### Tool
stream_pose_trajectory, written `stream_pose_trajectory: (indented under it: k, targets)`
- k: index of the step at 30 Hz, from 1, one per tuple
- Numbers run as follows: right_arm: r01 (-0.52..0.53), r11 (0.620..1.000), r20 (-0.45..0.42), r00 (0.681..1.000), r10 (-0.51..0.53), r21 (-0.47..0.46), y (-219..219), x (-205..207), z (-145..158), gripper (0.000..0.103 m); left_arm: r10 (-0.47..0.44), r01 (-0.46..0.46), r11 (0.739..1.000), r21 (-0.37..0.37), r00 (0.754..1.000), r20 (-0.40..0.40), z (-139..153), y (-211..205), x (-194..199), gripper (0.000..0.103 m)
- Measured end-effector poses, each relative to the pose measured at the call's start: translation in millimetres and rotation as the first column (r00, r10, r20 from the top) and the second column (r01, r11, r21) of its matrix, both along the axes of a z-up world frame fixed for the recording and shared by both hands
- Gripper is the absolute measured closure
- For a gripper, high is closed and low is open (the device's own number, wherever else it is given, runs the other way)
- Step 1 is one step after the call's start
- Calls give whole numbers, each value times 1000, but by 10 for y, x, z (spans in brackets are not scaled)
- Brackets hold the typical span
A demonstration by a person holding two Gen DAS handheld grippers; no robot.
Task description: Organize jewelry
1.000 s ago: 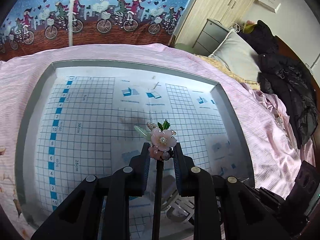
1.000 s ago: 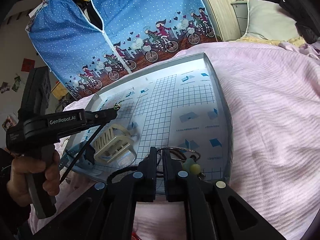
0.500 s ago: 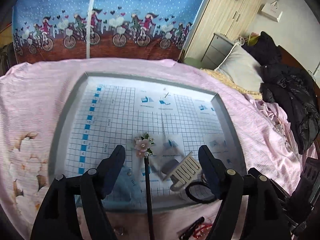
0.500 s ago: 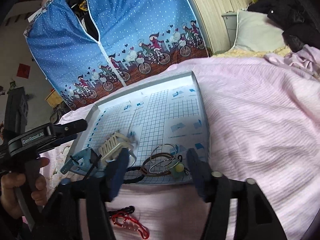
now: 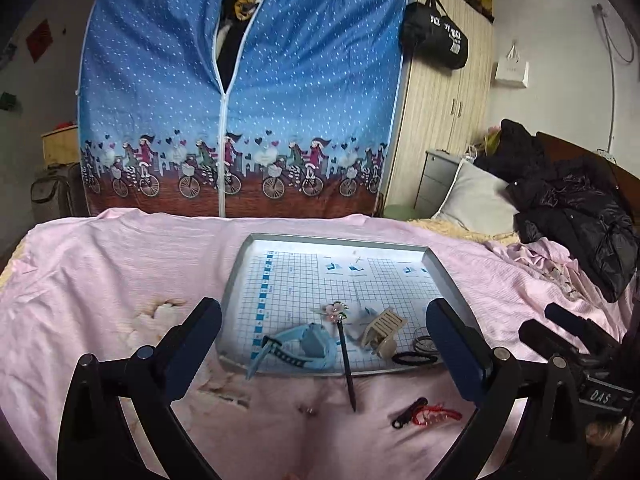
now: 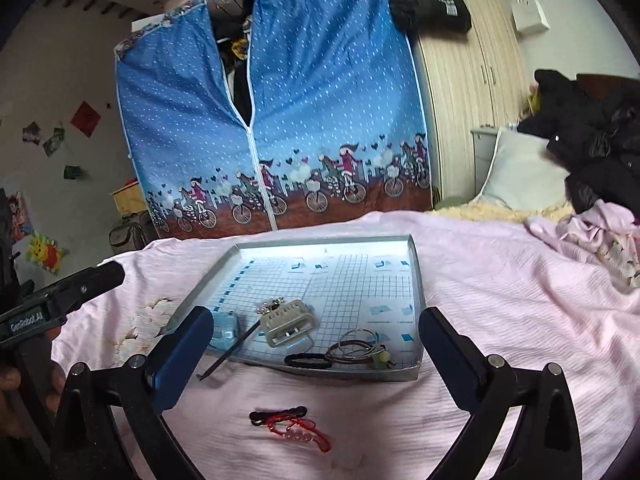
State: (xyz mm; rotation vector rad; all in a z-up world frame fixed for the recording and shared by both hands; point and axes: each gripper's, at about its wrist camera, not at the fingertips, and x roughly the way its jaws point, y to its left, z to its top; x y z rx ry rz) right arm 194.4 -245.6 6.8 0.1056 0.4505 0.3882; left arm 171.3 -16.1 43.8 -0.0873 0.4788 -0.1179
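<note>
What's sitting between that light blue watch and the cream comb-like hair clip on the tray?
The flower-topped black hair stick lies between the light blue watch and the cream hair clip, its tip overhanging the metal tray; the left wrist view shows it.

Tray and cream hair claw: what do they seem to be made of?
Tray: likely thin sheet metal, matte grey with folded walls that catch light; a printed grid sheet, probably paper, lines its floor. Hair claw: looks like moulded plastic, smooth matte cream with comb teeth; the material cannot be confirmed.

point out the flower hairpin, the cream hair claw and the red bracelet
pink flower hairpin with black stick point(image 5: 335, 310), left wrist view, flower head
cream plastic hair claw point(image 6: 289, 321), right wrist view, body
red beaded bracelet point(image 6: 299, 430), right wrist view, beads
</note>
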Motion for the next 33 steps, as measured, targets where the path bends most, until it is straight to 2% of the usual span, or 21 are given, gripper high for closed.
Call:
stream_pose_trajectory:
  k: [12,17,20,25,28,33]
  targets:
    - [9,1000,70,998,-8,-12,116,-768,25,0,5,-9,995,102,999,39,-50,198,-934,3]
    - [3,999,71,997,0,-46,173,-1039,-42,0,-11,10,997,76,1000,5,-153,261,-1132,3]
    - [4,998,46,999,-2,-57,178,-1168,-120,0,-15,16,998,64,1000,-22,-226,316,-1232,3]
    - [8,997,-28,1000,-10,-77,203,-1263,-287,0,-9,16,999,52,991,-133,-412,345,-1278,3]
    - [10,995,-72,997,-18,-97,246,-1209,-350,0,-1,10,999,48,982,-191,-498,343,-1242,3]
    - [14,991,-153,988,-34,-132,279,-1087,-494,0,6,8,998,57,973,-233,-585,341,-1184,3]
